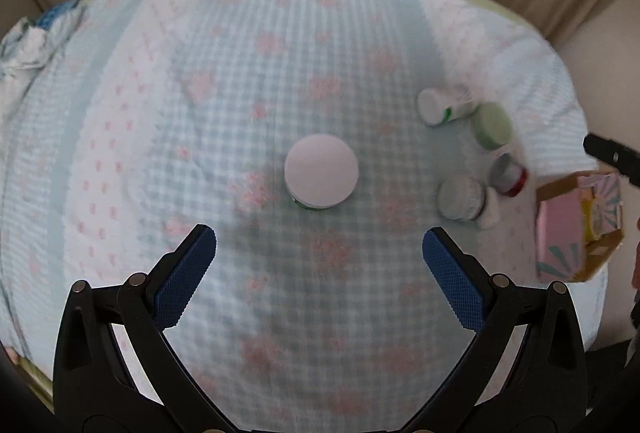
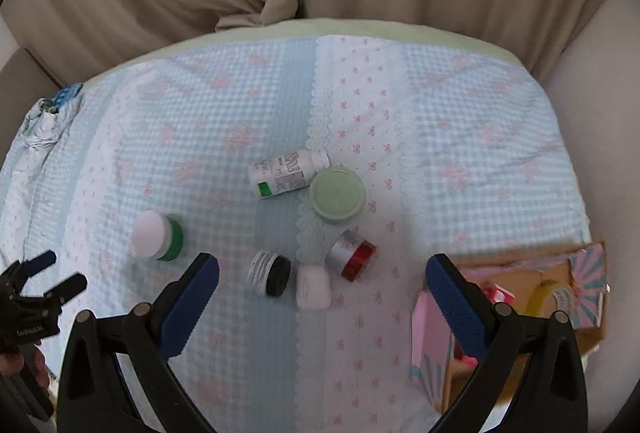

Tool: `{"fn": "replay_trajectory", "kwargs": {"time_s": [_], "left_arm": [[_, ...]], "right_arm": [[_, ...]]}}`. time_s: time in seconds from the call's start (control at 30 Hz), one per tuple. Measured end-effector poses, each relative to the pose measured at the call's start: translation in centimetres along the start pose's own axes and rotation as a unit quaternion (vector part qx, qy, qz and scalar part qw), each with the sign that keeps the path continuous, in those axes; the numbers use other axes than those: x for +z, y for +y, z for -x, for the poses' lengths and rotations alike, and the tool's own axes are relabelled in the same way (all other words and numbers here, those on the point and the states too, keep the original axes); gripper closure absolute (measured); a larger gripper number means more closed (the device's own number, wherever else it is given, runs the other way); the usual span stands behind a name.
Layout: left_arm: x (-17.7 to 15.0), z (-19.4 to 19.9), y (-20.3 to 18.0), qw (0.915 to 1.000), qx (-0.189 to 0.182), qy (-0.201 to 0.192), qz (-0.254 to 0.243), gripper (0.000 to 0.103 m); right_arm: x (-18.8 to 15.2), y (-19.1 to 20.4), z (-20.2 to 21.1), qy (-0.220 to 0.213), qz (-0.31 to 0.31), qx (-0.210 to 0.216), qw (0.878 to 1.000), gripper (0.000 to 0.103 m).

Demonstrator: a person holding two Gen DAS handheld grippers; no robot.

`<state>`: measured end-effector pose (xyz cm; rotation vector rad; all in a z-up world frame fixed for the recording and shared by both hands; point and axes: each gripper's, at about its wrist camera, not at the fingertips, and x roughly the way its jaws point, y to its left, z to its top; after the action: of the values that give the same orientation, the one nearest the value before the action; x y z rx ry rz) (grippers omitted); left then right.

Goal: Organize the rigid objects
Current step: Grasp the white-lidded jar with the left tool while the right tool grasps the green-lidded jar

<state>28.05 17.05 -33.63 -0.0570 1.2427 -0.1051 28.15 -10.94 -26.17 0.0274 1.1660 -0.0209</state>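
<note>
Hovering above a blue gingham bedcover (image 1: 224,81), left gripper (image 1: 320,245) spread wide, nothing between the blue pads; white-capped green jar (image 1: 321,173) upright just ahead of the fingertips, not touched. Right gripper (image 2: 322,273) likewise spread wide and empty. Ahead of it, clustered near mid-cover: labelled white bottle (image 2: 286,173) lying on its side, touching or just beside a pale green lidded jar (image 2: 338,195); silver and red jar (image 2: 352,253) tipped over; black-lidded small jar (image 2: 270,272) on its side beside a small white case (image 2: 313,287). Open pink box (image 2: 520,309) at right edge of cover, yellow item inside, partly hidden behind right finger.
</note>
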Motion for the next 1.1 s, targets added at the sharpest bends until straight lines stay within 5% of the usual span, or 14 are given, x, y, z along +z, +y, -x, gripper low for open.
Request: {"fn": "replay_trajectory", "kwargs": {"time_s": [0.3, 0.6, 0.8, 0.97, 1.1], "left_arm": [[1.4, -9.8, -0.3, 0.9980, 0.023, 0.058, 0.004, 0.001], [2.8, -13.7, -1.1, 0.9957, 0.032, 0.087, 0.007, 0.003], [3.0, -15.2, -1.6, 0.9945, 0.028, 0.099, 0.018, 0.018], [2.5, -15.9, -2.0, 0.9938, 0.027, 0.104, 0.030, 0.033], [2.5, -16.1, -1.8, 0.9932, 0.025, 0.108, 0.037, 0.033]], "right_arm": [[2.2, -0.8, -12.6, 0.081, 0.025, 0.010, 0.996, 0.000], [3.0, -1.3, -19.4, 0.131, 0.037, -0.005, 0.991, 0.000], [4.3, -1.4, -21.3, 0.146, 0.041, -0.016, 0.988, 0.009], [4.8, -1.3, -22.9, 0.174, 0.037, -0.012, 0.984, 0.036], [5.0, -1.3, -23.4, 0.175, 0.038, -0.017, 0.984, 0.037]]}}
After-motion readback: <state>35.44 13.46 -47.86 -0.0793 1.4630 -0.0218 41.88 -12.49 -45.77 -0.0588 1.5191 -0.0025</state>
